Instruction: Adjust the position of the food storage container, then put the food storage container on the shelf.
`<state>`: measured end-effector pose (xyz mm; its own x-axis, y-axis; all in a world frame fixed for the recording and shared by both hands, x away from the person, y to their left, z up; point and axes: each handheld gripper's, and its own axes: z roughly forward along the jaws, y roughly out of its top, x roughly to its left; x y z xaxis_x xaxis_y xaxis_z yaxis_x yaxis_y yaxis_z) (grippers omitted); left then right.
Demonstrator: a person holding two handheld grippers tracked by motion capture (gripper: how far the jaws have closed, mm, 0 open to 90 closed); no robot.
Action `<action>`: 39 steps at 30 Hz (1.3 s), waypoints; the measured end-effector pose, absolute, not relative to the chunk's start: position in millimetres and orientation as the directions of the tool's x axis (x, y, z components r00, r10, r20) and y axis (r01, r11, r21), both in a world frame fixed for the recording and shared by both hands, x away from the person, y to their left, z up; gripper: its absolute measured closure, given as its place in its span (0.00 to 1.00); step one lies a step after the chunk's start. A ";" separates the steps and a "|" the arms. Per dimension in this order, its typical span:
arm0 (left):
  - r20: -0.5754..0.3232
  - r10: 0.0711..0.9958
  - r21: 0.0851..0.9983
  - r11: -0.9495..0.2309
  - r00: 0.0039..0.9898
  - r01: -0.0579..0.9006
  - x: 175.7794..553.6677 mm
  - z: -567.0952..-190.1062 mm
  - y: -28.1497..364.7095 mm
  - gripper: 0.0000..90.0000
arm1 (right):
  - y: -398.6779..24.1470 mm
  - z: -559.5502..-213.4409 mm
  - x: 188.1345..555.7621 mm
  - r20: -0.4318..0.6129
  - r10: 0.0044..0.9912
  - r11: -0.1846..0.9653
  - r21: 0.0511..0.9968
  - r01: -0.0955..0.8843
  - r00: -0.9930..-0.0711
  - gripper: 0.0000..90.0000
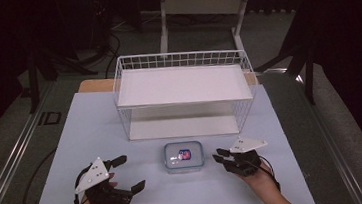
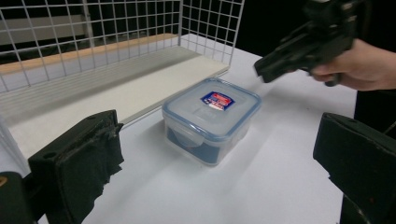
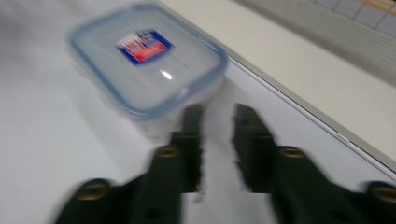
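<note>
Both grippers flanked the box near the table's front edge: your right gripper nearer, part-open, empty; left gripper wide, empty.

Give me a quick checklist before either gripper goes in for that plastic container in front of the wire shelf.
1. Container upright on the table, lid on: ok.
2. Lid clips latched: cannot tell.
3. Left gripper open wide, nothing between its jaws: ok.
4. Right gripper partly open, nothing between its jaws, near the container's edge: ok.
5. Right gripper open wide enough to span the container: not ok.
6. Gap between container and wire shelf: ok.
</note>
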<state>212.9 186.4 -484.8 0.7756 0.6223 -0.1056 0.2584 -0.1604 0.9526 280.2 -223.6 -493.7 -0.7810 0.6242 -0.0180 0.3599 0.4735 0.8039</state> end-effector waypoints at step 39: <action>-0.465 0.619 0.726 -0.142 0.633 0.673 297.6 -484.7 124.0 0.02 | -199.5 -480.1 314.5 0.363 0.688 0.217 0.723 0.656 -0.629 0.13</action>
